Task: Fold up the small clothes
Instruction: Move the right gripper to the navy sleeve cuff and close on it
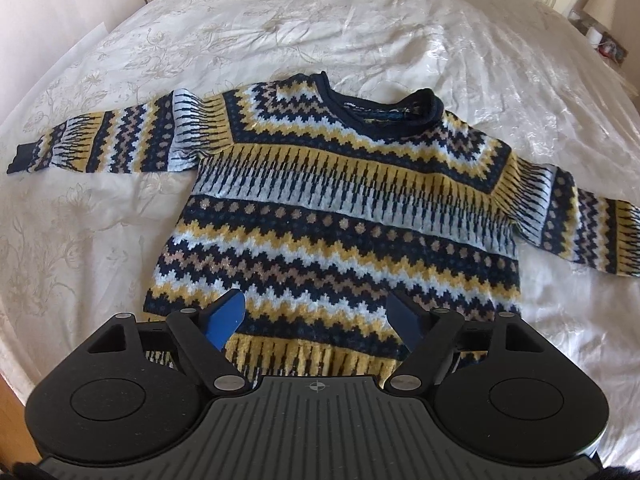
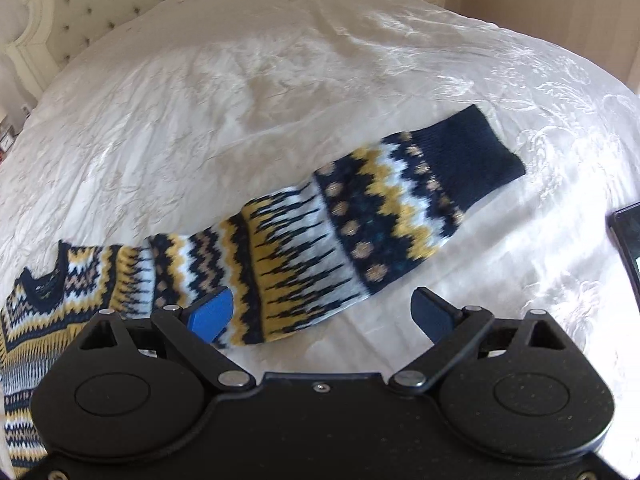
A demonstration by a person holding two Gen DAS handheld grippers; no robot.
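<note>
Left wrist view: a knitted sweater [image 1: 336, 208] lies flat, front up, on a bed [image 1: 280, 28] and fills the middle of the frame. Its wool carries horizontal bands of navy, mustard, pale blue and tan in zigzags, dots and spikes; the round collar [image 1: 384, 114] is ribbed navy. One sleeve [image 1: 104, 140] stretches to the left edge and ends in a navy cuff. The bedspread is cream, glossy and creased, with an embroidered floral pattern. The left gripper [image 1: 316, 316] hangs over the hem at lower centre, jaws spread, blue pads clear of the knit, nothing between them.

Right wrist view: the other sleeve [image 2: 352, 236] runs diagonally from lower left to a ribbed navy cuff [image 2: 476, 160] at upper right. The right gripper [image 2: 324, 312] stands over the sleeve's lower edge, jaws spread wide and holding nothing. A tufted headboard [image 2: 68, 8] occupies the upper left; a dark flat object [image 2: 628, 240] cuts in at the right edge.
</note>
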